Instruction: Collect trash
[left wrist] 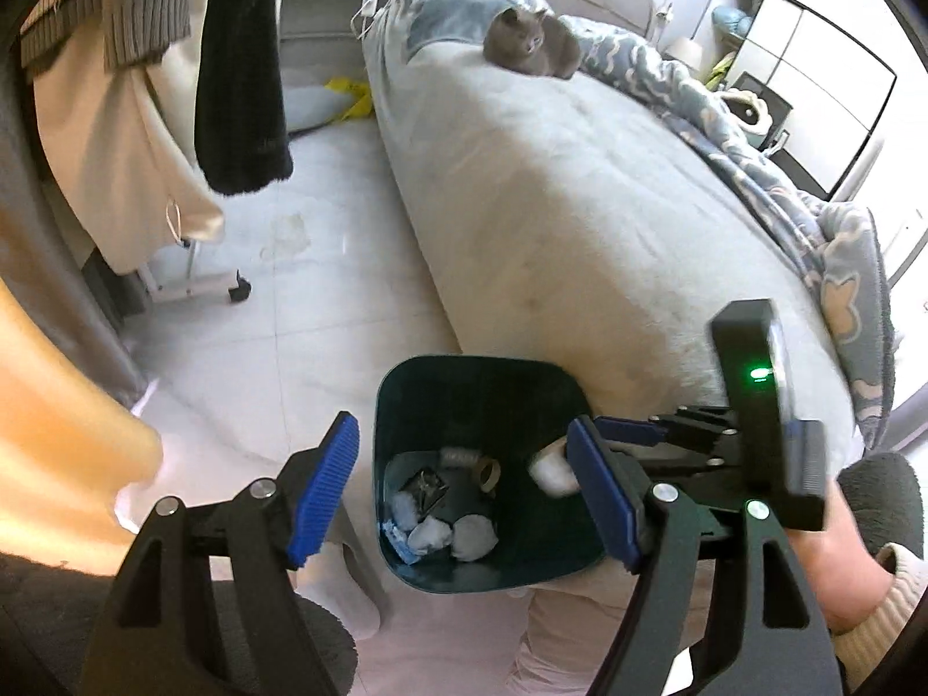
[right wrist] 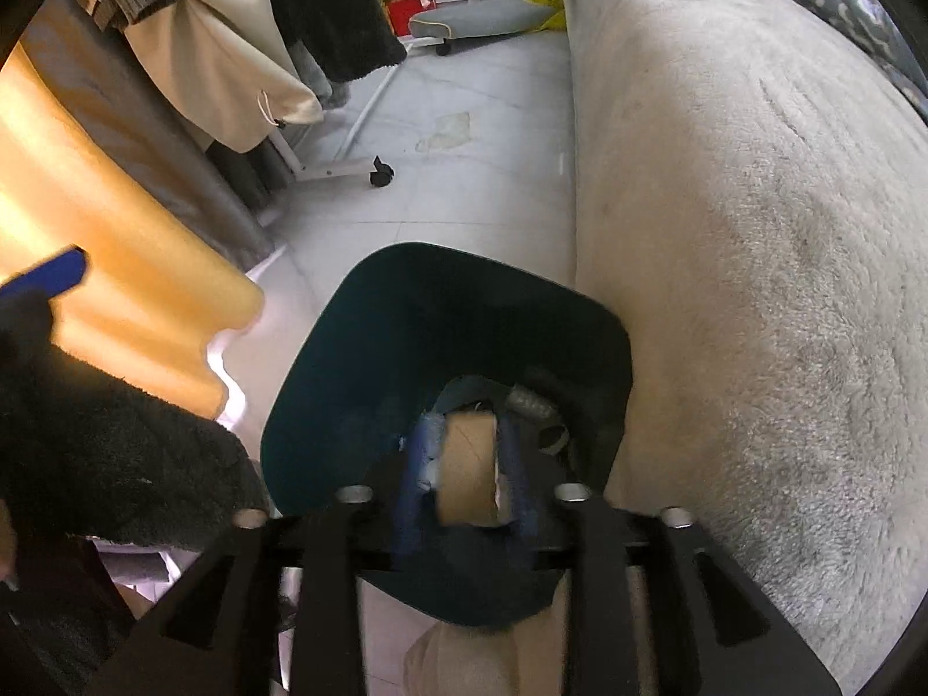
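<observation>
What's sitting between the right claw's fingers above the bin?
A brown cardboard tape roll lies between the right claw's blue fingers, over the open dark teal trash bin; the right wrist view shows it, blurred.

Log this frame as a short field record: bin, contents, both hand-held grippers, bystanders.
bin: dark teal plastic waste bin, on the pale tiled floor beside the grey bed
contents: white crumpled tissue wads, tape ring
left hand-held gripper: open, empty, above bin
right hand-held gripper: jaws parted over bin, brown cardboard tube between the pads, grip unclear
bystander: grey cat on bed
</observation>
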{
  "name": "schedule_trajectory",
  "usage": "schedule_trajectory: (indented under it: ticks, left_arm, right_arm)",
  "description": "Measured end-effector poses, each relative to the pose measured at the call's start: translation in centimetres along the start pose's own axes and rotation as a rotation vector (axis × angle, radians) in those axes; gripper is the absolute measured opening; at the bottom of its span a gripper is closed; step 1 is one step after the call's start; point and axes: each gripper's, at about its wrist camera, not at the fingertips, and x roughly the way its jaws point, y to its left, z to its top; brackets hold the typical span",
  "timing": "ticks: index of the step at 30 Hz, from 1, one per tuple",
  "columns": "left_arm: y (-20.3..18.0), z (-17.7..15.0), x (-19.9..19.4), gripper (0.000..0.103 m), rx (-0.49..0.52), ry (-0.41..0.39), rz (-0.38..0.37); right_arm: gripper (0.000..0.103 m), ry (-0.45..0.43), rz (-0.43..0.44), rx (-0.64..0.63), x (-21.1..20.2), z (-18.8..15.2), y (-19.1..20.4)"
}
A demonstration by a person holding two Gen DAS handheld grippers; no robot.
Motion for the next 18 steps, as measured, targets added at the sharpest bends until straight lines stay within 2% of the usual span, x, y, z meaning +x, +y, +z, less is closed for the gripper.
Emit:
schedule_trajectory:
  ticks: [3,5,7,12,14,18]
  left_arm:
    - [-1.3,0.6,-1.2,0.077,0.053,-0.031,-0.002]
    - [-2.0,0.8,-2.0,0.081,0.071,-0.051,-0.002]
    - [-2.6,1.2,-2.9,0.091,0.085,-0.078,-0.021]
    - [-4.5,1.8,-4.5,0.096,0.104,-0.124,-0.031]
    - [-5.2,2.1,-4.9,0.098,0.105,-0.131,-0.039]
    - [-7.8,2.8,-6.0,0.1,0.178,-0.184,-0.006]
  right_arm:
    - [0.058,-0.022,0.01,-0.01,-1.0,-0.1,0.2]
    - [0.061,-0.044,-0.001,-0.029,-2.1,-0.3,0.2]
    - [0.064,-0.078,-0.006,-0.029,-3.7,-0.5,-0.2]
    - [0.083,-0.221,-0.021,-0.014,-10.0,-1.2,-1.8]
    - [0.085,-0.29,-0.032,0.022,-12.8,-1.8,-2.9]
    - [0.091,-0.394,-0.076,0.074,-17.4,-3.4,-4.6]
